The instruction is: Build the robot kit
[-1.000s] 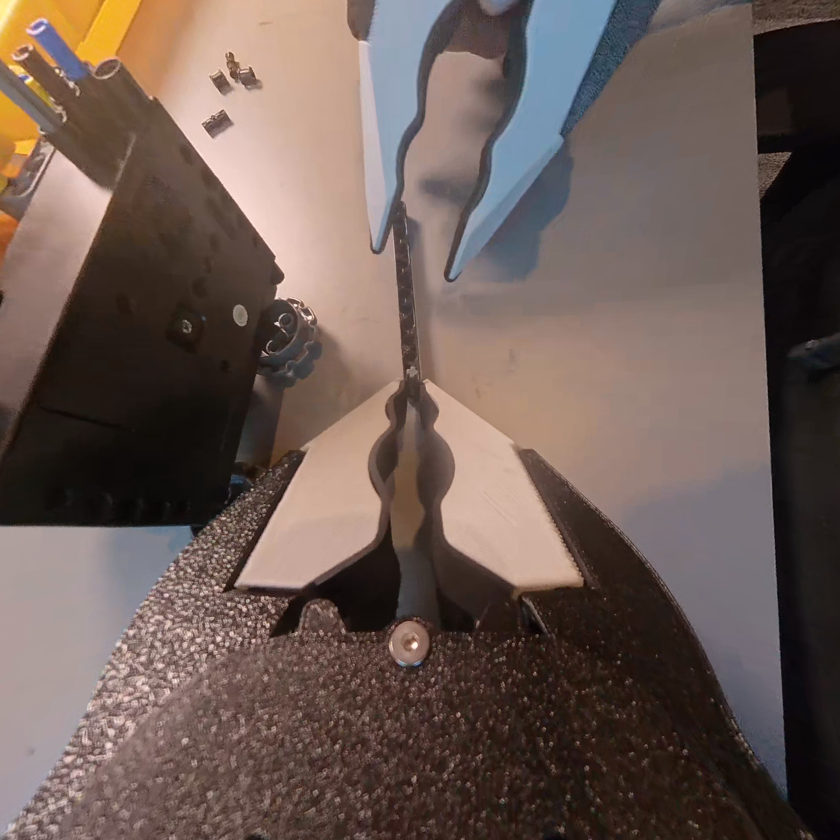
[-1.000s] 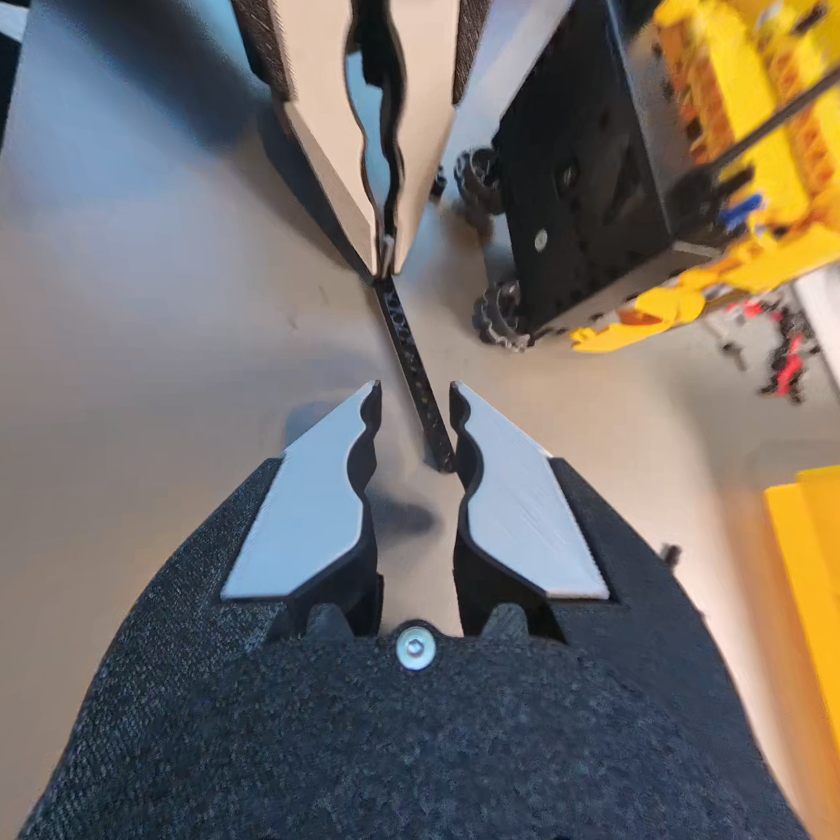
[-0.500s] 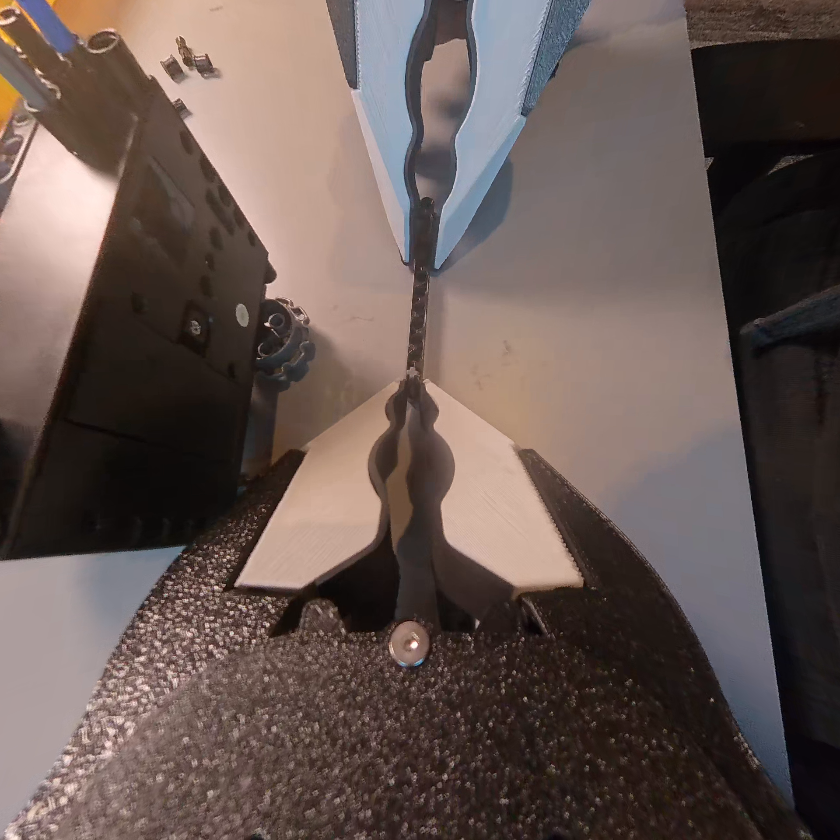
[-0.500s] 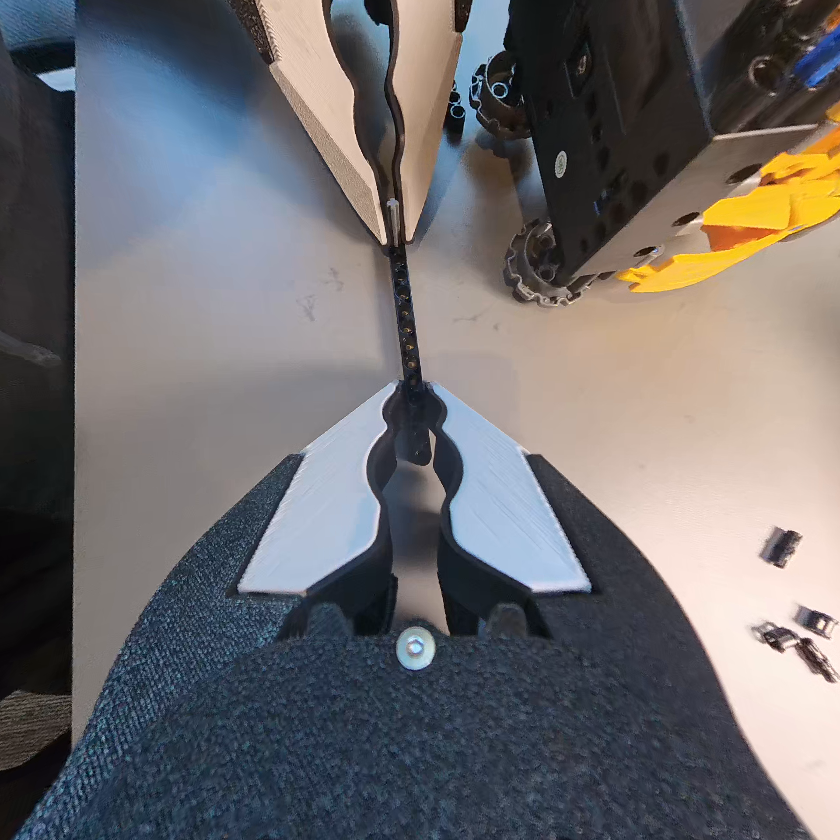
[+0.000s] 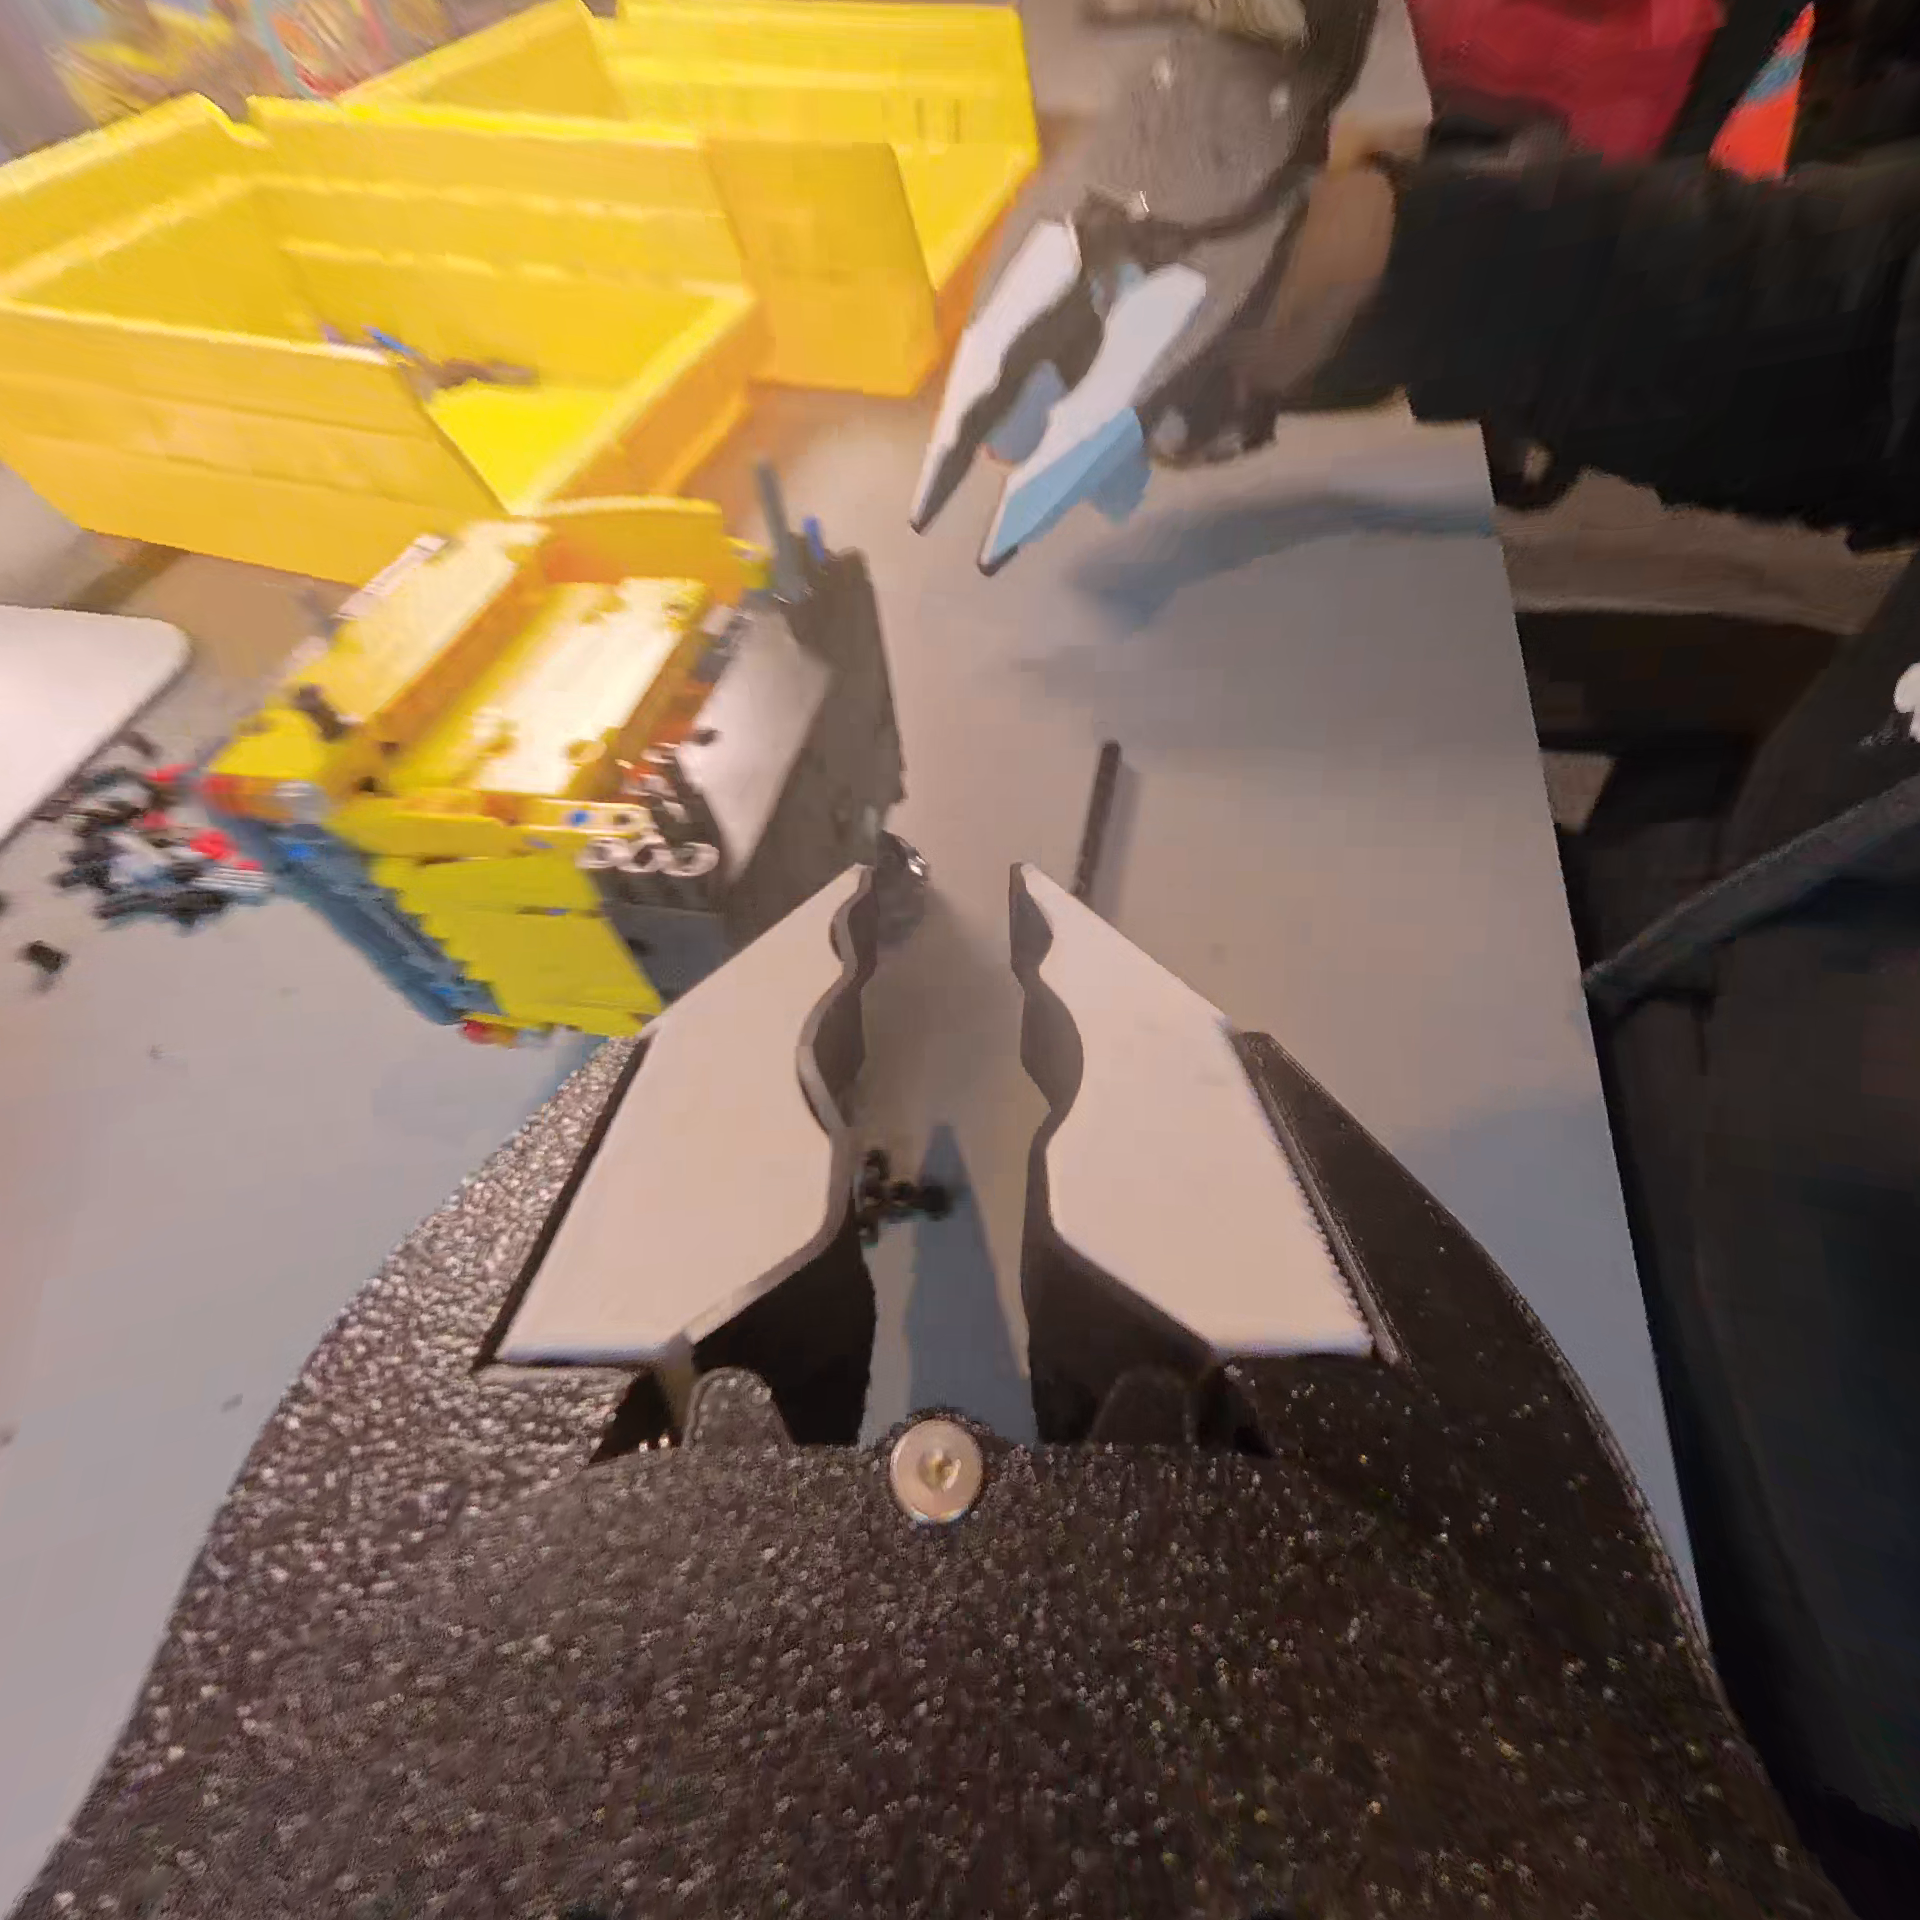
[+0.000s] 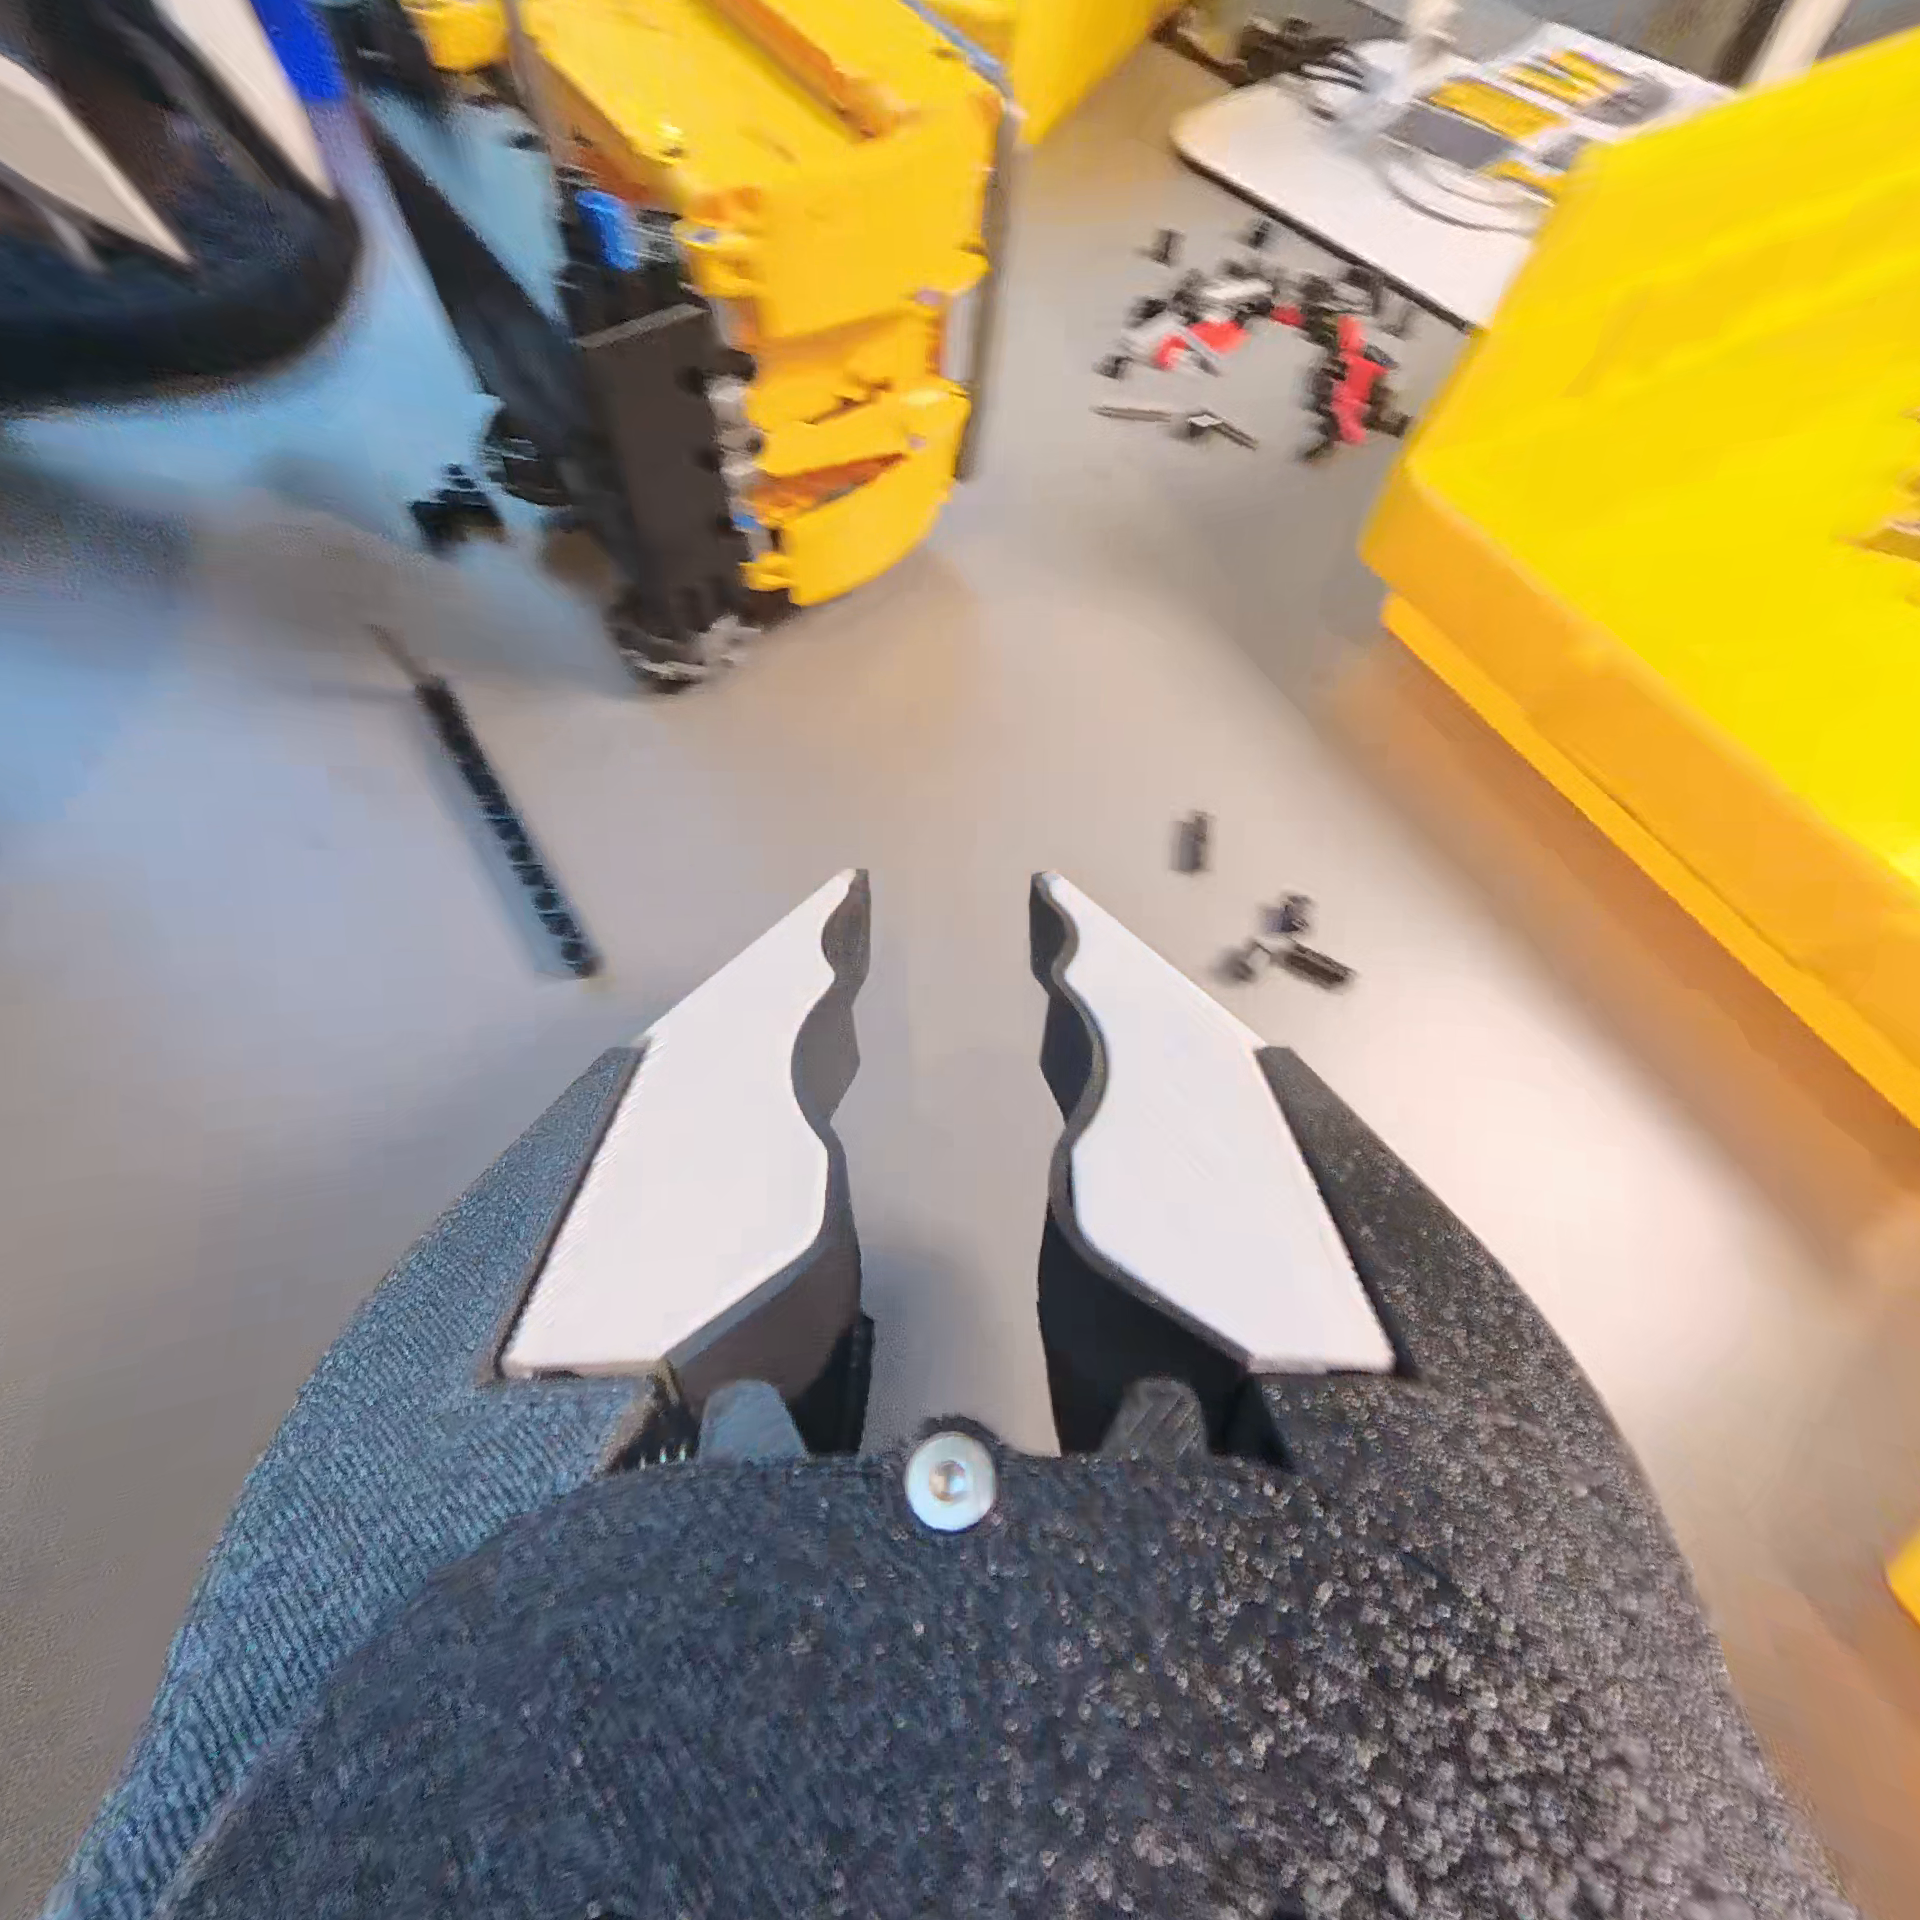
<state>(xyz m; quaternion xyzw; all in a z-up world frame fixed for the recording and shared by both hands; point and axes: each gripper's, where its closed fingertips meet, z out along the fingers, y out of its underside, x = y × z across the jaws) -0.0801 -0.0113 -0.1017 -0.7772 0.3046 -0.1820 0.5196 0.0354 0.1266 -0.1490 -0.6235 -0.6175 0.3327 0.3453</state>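
Hovering over the grey worktop (image 5: 1299,935), both tongs spread and empty.

Left tongs (image 5: 940,883): jaws apart, nothing between them but bare worktop and a tiny black clip (image 5: 899,1195) lying below the left finger's inner edge. Black perforated strip (image 5: 1096,816) lies flat just beyond the right fingertip, touching neither finger. Long axis runs roughly away from the camera, near parallel to the fingers, offset to the right of the gap.

Right tongs (image 6: 948,894): jaws apart, empty. Same strip (image 6: 499,821) lies ahead and to the left, well clear of the fingers, long axis diagonal from near-right to far-left. Small black connectors (image 6: 1283,951) sit just right of the right fingertip.

Judgement: left tongs are nearer the strip, and better aligned with it.

Materials:
- strip: thin, rigid-looking, black, with a row of holes
- fingers: pale flat faces, wavy black inner edges
- bodies: black, grainy texture
- worktop: smooth, matte

Farther out: yellow-and-black brick model (image 5: 582,769), blocky, studded, black end facing the strip. Loose red and black small parts (image 6: 1278,332) beyond it. Yellow plastic bins (image 5: 416,312) at the back, glossy, open-topped. Heavy motion blur on all far items.
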